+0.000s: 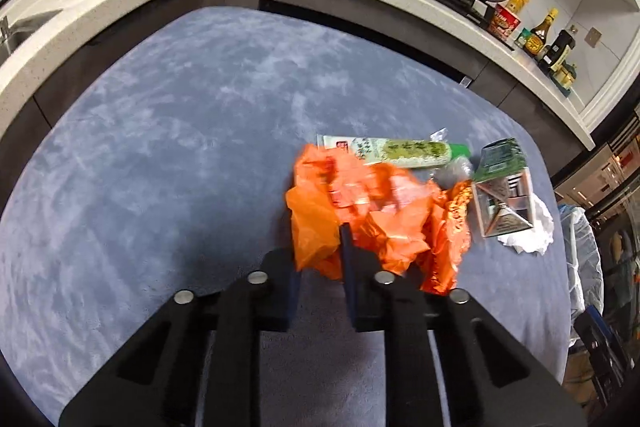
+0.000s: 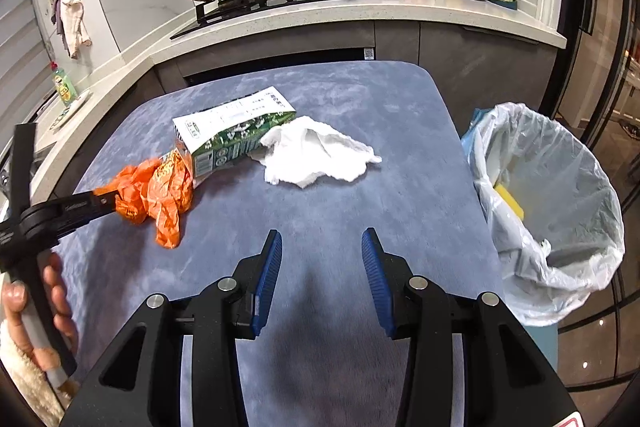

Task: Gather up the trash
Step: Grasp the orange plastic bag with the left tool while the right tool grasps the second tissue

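The orange plastic bag (image 1: 372, 211) hides part of the green tube (image 1: 404, 151) behind it, and the left tongs' (image 1: 320, 259) tips are lost in its folds. The left tongs are clenched on the bag, at the left side of the blue desk (image 2: 328, 199). The right tongs (image 2: 322, 251) are released, holding nothing. The milk carton (image 2: 228, 135) lies flat, its long side running back and to the right.

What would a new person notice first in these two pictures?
First, the crumpled bright orange plastic bag on the blue-grey table, clamped in the left gripper. Behind it lie a green and white carton and a crumpled white paper towel. At the table's right edge stands a bin lined with a clear plastic bag; the right gripper is open and empty.
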Action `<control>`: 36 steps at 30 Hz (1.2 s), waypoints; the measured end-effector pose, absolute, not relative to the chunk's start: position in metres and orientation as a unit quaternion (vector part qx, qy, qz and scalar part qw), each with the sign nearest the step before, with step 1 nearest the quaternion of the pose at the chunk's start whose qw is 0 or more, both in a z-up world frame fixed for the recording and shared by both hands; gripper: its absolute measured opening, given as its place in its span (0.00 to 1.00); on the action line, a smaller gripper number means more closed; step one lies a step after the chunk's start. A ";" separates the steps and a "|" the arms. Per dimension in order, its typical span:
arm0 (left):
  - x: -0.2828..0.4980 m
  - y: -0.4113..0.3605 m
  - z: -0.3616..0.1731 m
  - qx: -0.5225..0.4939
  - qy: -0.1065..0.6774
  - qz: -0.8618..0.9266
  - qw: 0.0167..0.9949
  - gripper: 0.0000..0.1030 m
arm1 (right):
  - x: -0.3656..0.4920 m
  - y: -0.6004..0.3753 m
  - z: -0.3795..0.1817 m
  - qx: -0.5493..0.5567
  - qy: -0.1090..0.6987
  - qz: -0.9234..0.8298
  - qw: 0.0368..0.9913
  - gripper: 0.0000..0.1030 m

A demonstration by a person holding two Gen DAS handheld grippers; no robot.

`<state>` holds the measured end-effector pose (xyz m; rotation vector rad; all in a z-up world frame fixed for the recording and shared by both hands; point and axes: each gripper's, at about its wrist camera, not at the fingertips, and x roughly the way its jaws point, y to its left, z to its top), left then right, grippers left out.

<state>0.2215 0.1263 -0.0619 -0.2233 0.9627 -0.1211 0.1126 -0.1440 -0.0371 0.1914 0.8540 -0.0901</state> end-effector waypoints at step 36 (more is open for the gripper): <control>0.165 0.099 -0.029 -0.072 0.455 -0.107 0.881 0.14 | 0.203 -0.172 -0.065 0.122 0.424 -0.015 0.897 0.02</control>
